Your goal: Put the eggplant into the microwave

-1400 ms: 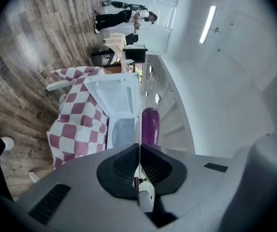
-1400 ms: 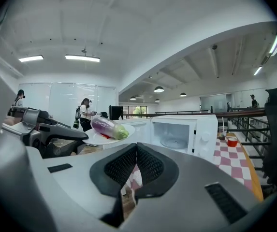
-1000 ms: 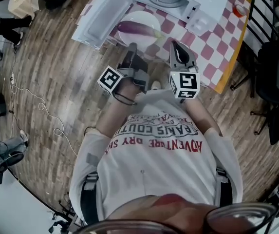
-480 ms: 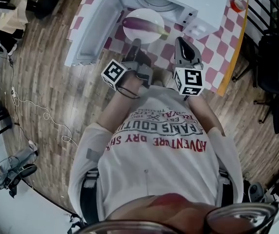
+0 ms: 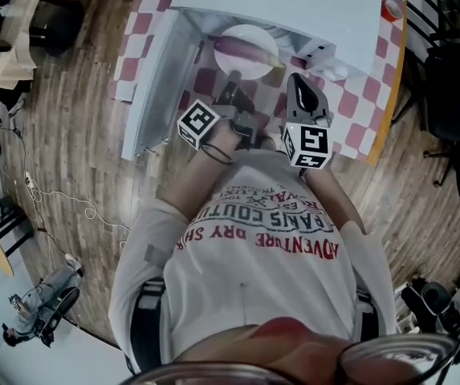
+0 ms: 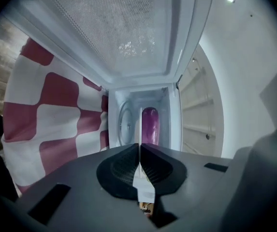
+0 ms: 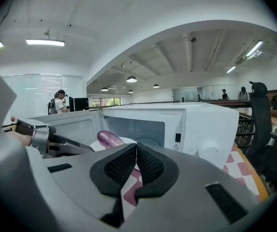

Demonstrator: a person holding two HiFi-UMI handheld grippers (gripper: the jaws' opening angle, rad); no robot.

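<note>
Since a second back the plate (image 5: 258, 34) carrying the eggplant (image 5: 242, 50) has slid up to the mouth of the microwave (image 5: 294, 2); the left gripper (image 6: 139, 149) is pinching the plate's near rim with the eggplant just past its fingertips, and the right gripper (image 7: 136, 146), just right of the plate, has its jaws pressed together on nothing. I'd keep the plate level and push straight in, clear of the open door (image 5: 153, 87) on the left; let go only once it sits flat. Count-wise: one door, one plate, one eggplant, one microwave, two grippers.

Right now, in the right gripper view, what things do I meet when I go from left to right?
The left gripper → eggplant on the plate → microwave → black chair.
</note>
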